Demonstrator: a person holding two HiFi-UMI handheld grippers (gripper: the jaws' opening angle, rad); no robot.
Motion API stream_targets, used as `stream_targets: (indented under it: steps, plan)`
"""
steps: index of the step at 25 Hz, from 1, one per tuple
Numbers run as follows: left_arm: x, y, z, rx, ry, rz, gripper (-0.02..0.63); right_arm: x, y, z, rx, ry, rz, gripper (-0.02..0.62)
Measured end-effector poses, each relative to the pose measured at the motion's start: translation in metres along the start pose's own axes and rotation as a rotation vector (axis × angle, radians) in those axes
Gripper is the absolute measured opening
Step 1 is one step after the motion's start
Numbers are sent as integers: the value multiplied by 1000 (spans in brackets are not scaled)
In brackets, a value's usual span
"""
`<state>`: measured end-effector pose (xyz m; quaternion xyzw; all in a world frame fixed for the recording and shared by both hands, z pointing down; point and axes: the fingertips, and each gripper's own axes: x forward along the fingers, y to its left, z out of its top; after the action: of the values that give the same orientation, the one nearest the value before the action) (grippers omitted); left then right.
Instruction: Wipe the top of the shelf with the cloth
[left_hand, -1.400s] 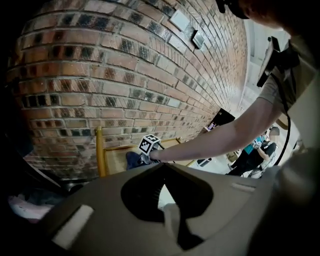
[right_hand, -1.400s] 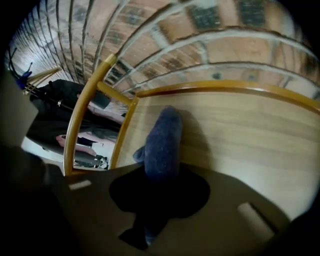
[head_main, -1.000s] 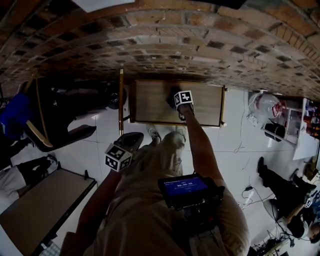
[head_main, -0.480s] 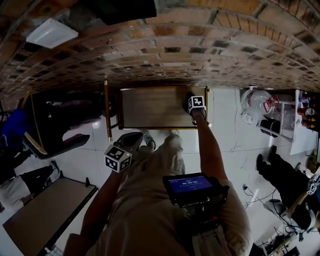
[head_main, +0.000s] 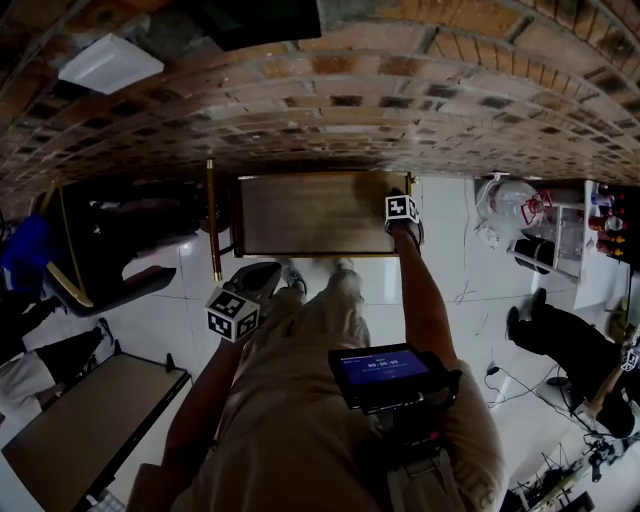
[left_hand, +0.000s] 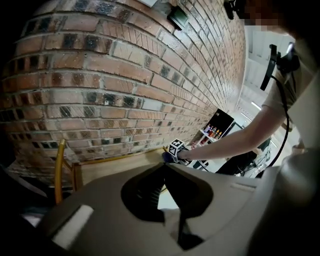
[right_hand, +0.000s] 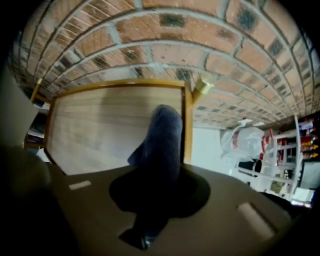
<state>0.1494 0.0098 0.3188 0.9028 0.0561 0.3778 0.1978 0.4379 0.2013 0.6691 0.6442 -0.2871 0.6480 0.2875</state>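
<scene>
right gripper (right_hand: 154, 192): clamped on dark blue cloth (right_hand: 162, 134) | cloth: lying on wooden shelf (right_hand: 100, 125) top by its right rail | behind: brick wall (right_hand: 165, 50) | far right: plastic bag (right_hand: 245, 142)

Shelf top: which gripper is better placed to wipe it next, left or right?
Right. The right gripper is shut on the blue cloth, over the shelf top near its right edge. The left gripper holds nothing and hangs off the shelf, by the person's leg.

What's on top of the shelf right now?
Only the blue cloth, gripped by the right claw, near the right end of the shelf; the rest looks bare. The patch beneath it is covered.
</scene>
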Motion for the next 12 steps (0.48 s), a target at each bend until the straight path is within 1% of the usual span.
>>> stream_targets:
  steps: [2,4,5,6,7,8,9,10,12]
  plan:
    - [-8,10,-6,-19,-12,12,5,-17,29,6,-22,-56,23,63]
    - [-20,22,-11,-32,-22,21,5,-31,77,17,-65,-118,82,63]
    - [-26,30,-14,-38,-23,24,5,-39,109,24,-83,-152,132,63]
    - [-33,37,-17,-42,-25,28,5,-47,150,31,-98,-194,222,64]
    - [-40,44,-21,-47,-27,32,5,-56,195,39,-109,-237,339,64]
    - [-46,51,-24,-52,-30,36,5,-65,238,44,-123,-262,447,64]
    - [-52,57,-27,-56,-35,39,5,-73,276,45,-144,-265,526,64]
    - [-58,65,-31,-59,-40,45,5,-80,308,45,-172,-258,583,64]
    - [-71,80,-39,-61,-47,57,5,-91,369,44,-235,-241,661,64]
